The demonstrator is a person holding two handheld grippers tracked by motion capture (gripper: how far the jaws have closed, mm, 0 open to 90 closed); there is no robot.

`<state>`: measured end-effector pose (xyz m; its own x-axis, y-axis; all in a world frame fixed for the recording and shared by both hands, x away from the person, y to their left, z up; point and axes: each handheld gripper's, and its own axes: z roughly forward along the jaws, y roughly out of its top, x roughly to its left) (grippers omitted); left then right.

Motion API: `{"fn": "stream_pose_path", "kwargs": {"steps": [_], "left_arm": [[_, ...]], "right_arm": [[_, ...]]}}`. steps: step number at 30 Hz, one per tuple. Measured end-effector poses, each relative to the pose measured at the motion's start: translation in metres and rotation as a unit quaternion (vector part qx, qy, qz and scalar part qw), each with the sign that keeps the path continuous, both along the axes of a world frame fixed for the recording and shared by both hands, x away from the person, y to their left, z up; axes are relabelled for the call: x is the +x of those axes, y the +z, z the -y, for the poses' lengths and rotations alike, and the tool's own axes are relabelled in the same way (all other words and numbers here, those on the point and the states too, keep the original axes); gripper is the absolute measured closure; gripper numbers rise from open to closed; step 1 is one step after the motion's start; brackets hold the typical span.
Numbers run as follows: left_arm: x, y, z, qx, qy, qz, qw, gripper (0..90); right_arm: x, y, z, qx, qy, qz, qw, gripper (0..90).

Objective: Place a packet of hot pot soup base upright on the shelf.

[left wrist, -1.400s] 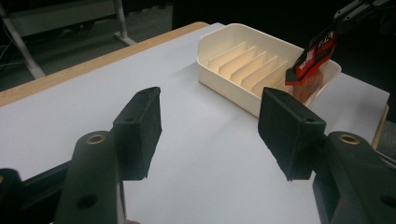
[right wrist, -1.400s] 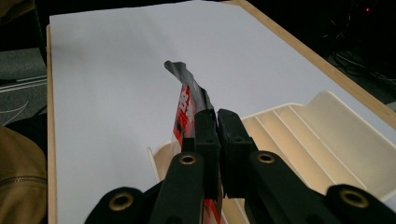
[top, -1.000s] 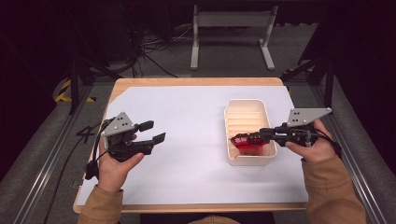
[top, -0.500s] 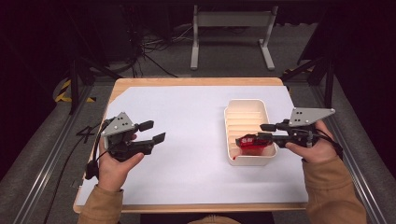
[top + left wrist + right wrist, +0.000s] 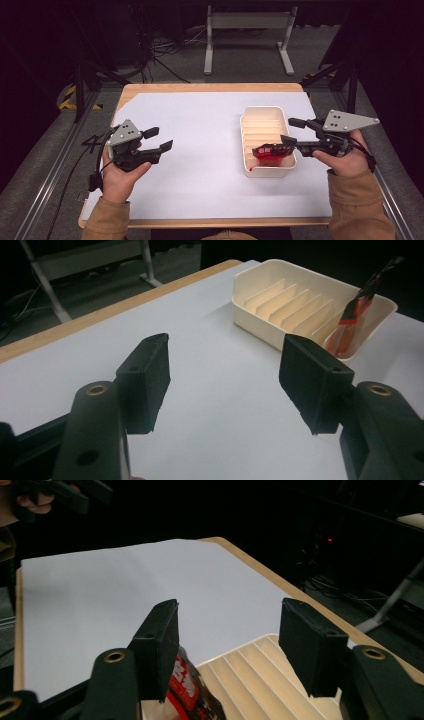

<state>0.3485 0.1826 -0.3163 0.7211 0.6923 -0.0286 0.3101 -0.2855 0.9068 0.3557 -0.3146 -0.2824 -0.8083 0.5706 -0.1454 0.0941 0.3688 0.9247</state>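
Your red packet [image 5: 270,153] shows white lettering – too blurred to read – inside the cream rack [image 5: 265,125]. White sheet [image 5: 200,135] covers the wooden table [image 5: 210,88]; dark room. Both your grippers [image 5: 158,139] [image 5: 291,131] gape, released.

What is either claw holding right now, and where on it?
Nothing: the left claw and right claw are open, and the red packet lies free in the tray.

White sheet [image 5: 210,130] over a wooden table [image 5: 210,87]; beyond it, a metal stand [image 5: 247,22] and floor cables [image 5: 165,50].
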Motion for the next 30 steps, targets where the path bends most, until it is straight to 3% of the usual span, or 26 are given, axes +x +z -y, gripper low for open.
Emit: {"fn": "stream_pose_path", "kwargs": {"steps": [5,11,17,30], "left_arm": [[0.005,-0.006,-0.007,-0.002,0.011,0.003,0.9999,37.0],[0.013,-0.015,-0.016,-0.003,0.029,-0.003,0.9996,36.9],[0.019,-0.023,-0.025,-0.004,0.043,-0.005,0.9990,36.9],[0.031,-0.044,-0.040,-0.004,0.051,-0.016,0.9986,36.9]], "right_arm": [[0.003,0.001,0.014,0.016,-0.035,0.000,0.9993,40.8],[0.008,-0.002,0.025,0.013,-0.048,-0.008,0.9987,46.6],[0.014,-0.007,0.034,0.015,-0.062,-0.017,0.9978,45.9],[0.041,-0.043,0.058,0.013,-0.106,-0.058,0.9926,40.8]]}}
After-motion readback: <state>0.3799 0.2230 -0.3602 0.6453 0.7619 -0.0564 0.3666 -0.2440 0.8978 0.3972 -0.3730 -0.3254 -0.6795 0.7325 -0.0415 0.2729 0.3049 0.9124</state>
